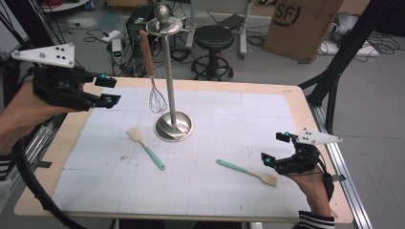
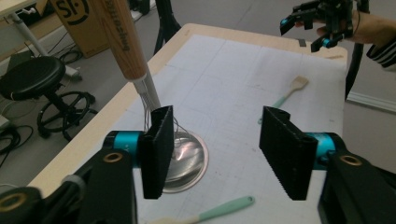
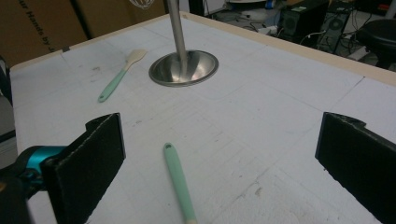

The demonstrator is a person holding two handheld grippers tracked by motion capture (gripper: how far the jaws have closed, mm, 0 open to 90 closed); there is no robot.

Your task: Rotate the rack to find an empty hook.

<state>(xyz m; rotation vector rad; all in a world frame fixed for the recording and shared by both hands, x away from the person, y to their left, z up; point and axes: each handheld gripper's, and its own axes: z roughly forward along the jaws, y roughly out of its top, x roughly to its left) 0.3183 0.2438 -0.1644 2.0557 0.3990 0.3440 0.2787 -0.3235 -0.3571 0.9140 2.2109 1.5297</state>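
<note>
On the white gridded mat (image 1: 215,191) covering the wooden table (image 1: 67,143): one steel utensil stand (image 1: 173,125), with a round dished base, a slim upright pole and a small top disc under a ball knob.

Item in hand's reach: one whisk (image 1: 152,71), wooden handle, thin wire loops. It hangs from the stand's top disc, handle uppermost, wires just above the mat and beside the pole, left of it in the high view.

Spatulas, two, alike: mint-green handle, pale flat blade. First spatula (image 1: 145,147) lies left of the base, near it but apart. Second spatula (image 1: 248,172) lies toward the right front, its blade just beside the right gripper (image 1: 277,149).

Grippers, two. Left gripper (image 1: 110,90) is raised over the mat's left rear corner; its jaws stand parted with nothing between them, and the whisk hangs just beyond, by one pad (image 2: 156,151). Right gripper sits low near the right edge, jaws spread wide and empty, the second spatula's handle lying on the mat between and ahead of them.

Open room: broad bare mat at centre, rear right and front. Wooden margin runs along every edge.
</note>
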